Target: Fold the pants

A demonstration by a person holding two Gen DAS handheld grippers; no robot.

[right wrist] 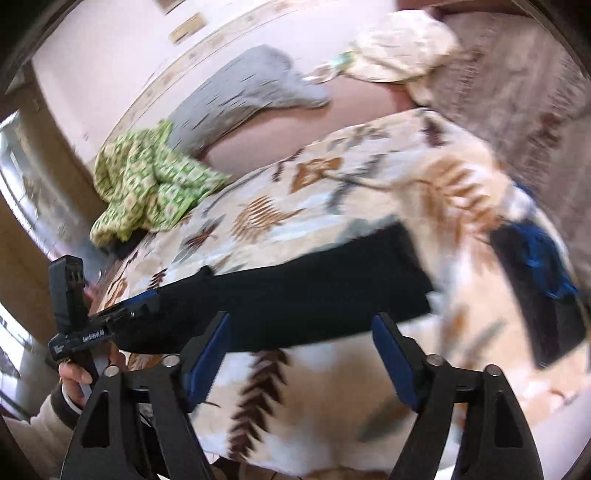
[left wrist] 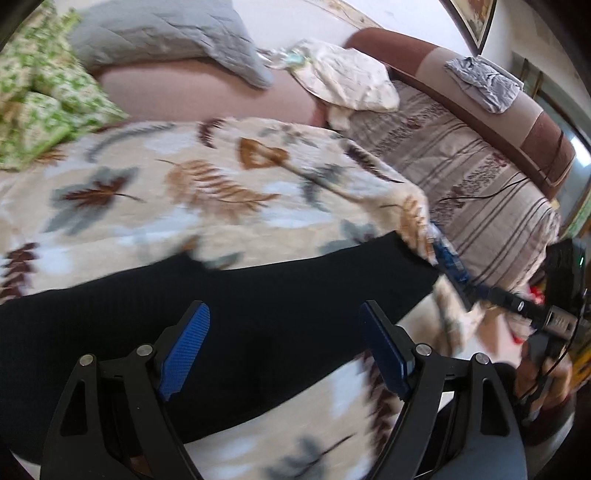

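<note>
Black pants (left wrist: 229, 306) lie flat as a long band across the leaf-print blanket (left wrist: 207, 184) on the bed. Left gripper (left wrist: 284, 347) and right gripper (right wrist: 301, 354) fingers wide, holding nothing. Risk: a pinch catching blanket with trouser fabric, dragging both.

We see a bed (left wrist: 192, 92) under a leaf-print blanket (left wrist: 207, 184). On the blanket lie black pants (left wrist: 258, 295), laid flat. Green patterned cloth (right wrist: 147, 184) and grey pillow (left wrist: 159, 33) lie further back.
</note>
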